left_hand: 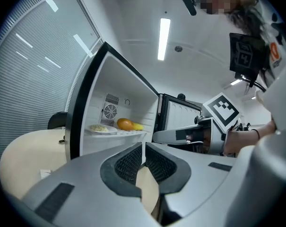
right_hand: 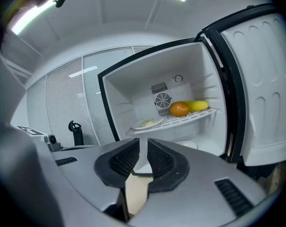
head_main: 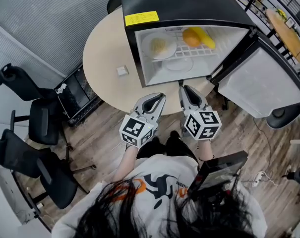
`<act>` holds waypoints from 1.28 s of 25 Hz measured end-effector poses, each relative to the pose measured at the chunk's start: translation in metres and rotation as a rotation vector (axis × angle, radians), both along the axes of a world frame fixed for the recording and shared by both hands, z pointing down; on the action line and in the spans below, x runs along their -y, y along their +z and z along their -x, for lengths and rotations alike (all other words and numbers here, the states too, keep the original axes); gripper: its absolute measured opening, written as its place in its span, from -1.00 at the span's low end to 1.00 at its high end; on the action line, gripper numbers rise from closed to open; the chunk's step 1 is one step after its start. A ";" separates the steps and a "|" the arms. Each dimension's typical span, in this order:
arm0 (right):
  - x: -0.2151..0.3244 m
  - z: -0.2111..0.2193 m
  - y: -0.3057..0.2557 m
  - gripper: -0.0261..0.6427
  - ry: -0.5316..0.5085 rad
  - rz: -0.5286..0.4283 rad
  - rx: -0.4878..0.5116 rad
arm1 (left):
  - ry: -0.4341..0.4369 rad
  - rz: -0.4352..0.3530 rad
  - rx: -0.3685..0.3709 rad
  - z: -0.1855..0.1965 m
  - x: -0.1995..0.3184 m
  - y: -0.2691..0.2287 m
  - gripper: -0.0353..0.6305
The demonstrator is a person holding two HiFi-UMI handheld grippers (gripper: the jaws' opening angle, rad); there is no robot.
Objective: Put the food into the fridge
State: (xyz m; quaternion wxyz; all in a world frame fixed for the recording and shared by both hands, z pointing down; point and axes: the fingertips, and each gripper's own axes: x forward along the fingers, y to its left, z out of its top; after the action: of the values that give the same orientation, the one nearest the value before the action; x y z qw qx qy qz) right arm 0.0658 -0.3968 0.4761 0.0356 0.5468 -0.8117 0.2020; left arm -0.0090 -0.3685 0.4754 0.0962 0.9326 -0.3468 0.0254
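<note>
The fridge (head_main: 189, 4) is seen standing on the round desk (head_main: 105, 48), its door (head_main: 254, 86) swung wide to the right. The food is already inside. On the wire shelf (head_main: 187, 53) a plate (head_main: 162, 46) with a pale helping is set at the left, an orange (head_main: 191, 37) lies to its right, and a yellow fruit (head_main: 208, 37) is touching the orange. Below the shelf, a white dish (head_main: 178, 64) can be made out on the fridge floor.

Both grippers are held side by side just in front of the open compartment and pointed into it. The left gripper (head_main: 160, 97) is shown with its jaws pressed together, and nothing is pinched between them. The right gripper (head_main: 185, 89) is shown with its jaws drawn all but together, only a thin slit left, and nothing is caught there either. A small white square (head_main: 122, 71) is left lying on the desk to the left of the fridge.
</note>
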 end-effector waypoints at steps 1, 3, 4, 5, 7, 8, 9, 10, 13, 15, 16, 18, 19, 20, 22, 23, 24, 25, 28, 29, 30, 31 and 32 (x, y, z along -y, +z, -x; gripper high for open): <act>-0.006 0.002 0.003 -0.73 0.004 0.007 -0.002 | 0.001 0.006 -0.002 0.003 -0.002 0.003 -0.85; -0.015 0.005 0.008 -0.75 0.015 0.017 -0.014 | 0.004 0.014 -0.005 0.007 -0.006 0.007 -0.85; -0.019 0.005 0.009 -0.76 0.023 0.019 -0.020 | 0.007 0.015 -0.006 0.008 -0.007 0.007 -0.85; -0.023 0.004 0.010 -0.77 0.031 0.021 -0.026 | 0.011 0.015 -0.008 0.007 -0.009 0.007 -0.85; -0.030 0.001 0.011 -0.78 0.041 0.027 -0.030 | 0.017 0.014 -0.015 0.004 -0.012 0.006 -0.85; -0.032 0.000 0.011 -0.78 0.042 0.030 -0.029 | 0.018 0.014 -0.020 0.002 -0.014 0.005 -0.85; -0.035 -0.001 0.012 -0.78 0.043 0.033 -0.027 | 0.018 0.013 -0.023 0.001 -0.016 0.005 -0.85; -0.037 -0.003 0.012 -0.78 0.044 0.034 -0.024 | 0.019 0.012 -0.024 -0.002 -0.018 0.004 -0.85; -0.043 -0.011 0.011 -0.79 0.048 0.031 -0.019 | 0.023 0.003 -0.019 -0.010 -0.025 0.001 -0.85; -0.050 -0.017 0.011 -0.80 0.044 0.030 -0.020 | 0.015 -0.003 -0.014 -0.014 -0.030 -0.001 -0.85; -0.054 -0.020 0.011 -0.81 0.040 0.031 -0.020 | 0.006 -0.005 -0.012 -0.017 -0.032 -0.003 -0.85; -0.063 -0.028 0.011 -0.81 0.029 0.034 -0.021 | -0.013 -0.008 -0.010 -0.022 -0.039 -0.006 -0.85; -0.068 -0.033 0.011 -0.81 0.023 0.034 -0.021 | -0.022 -0.009 -0.009 -0.026 -0.044 -0.008 -0.85; -0.073 -0.039 0.010 -0.81 0.018 0.032 -0.023 | -0.031 -0.010 -0.008 -0.030 -0.049 -0.009 -0.85; -0.082 -0.052 0.008 -0.81 0.013 0.022 -0.028 | -0.046 -0.011 0.000 -0.040 -0.060 -0.008 -0.85; -0.086 -0.059 0.007 -0.81 0.011 0.017 -0.029 | -0.053 -0.011 0.007 -0.045 -0.067 -0.008 -0.85; -0.091 -0.066 0.006 -0.81 0.007 0.012 -0.028 | -0.060 -0.010 0.014 -0.049 -0.073 -0.007 -0.85; -0.096 -0.071 0.005 -0.81 0.000 0.010 -0.024 | -0.069 -0.010 0.019 -0.054 -0.080 -0.006 -0.85; -0.113 -0.084 0.004 -0.81 -0.028 0.007 -0.008 | -0.097 -0.016 0.028 -0.065 -0.100 -0.007 -0.85; -0.119 -0.087 0.004 -0.81 -0.039 0.007 -0.005 | -0.107 -0.018 0.033 -0.069 -0.106 -0.007 -0.85; -0.126 -0.091 0.005 -0.81 -0.051 0.008 -0.005 | -0.117 -0.017 0.039 -0.073 -0.113 -0.006 -0.85; -0.133 -0.093 0.007 -0.81 -0.065 0.011 -0.004 | -0.129 -0.015 0.045 -0.076 -0.120 -0.006 -0.85; -0.141 -0.095 0.009 -0.81 -0.080 0.014 -0.002 | -0.143 -0.011 0.050 -0.078 -0.128 -0.004 -0.85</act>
State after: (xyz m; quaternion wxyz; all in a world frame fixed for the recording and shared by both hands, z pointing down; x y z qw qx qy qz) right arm 0.1610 -0.2558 0.4851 0.0484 0.5139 -0.8314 0.2056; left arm 0.0688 -0.2403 0.4709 0.0841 0.9051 -0.4148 0.0400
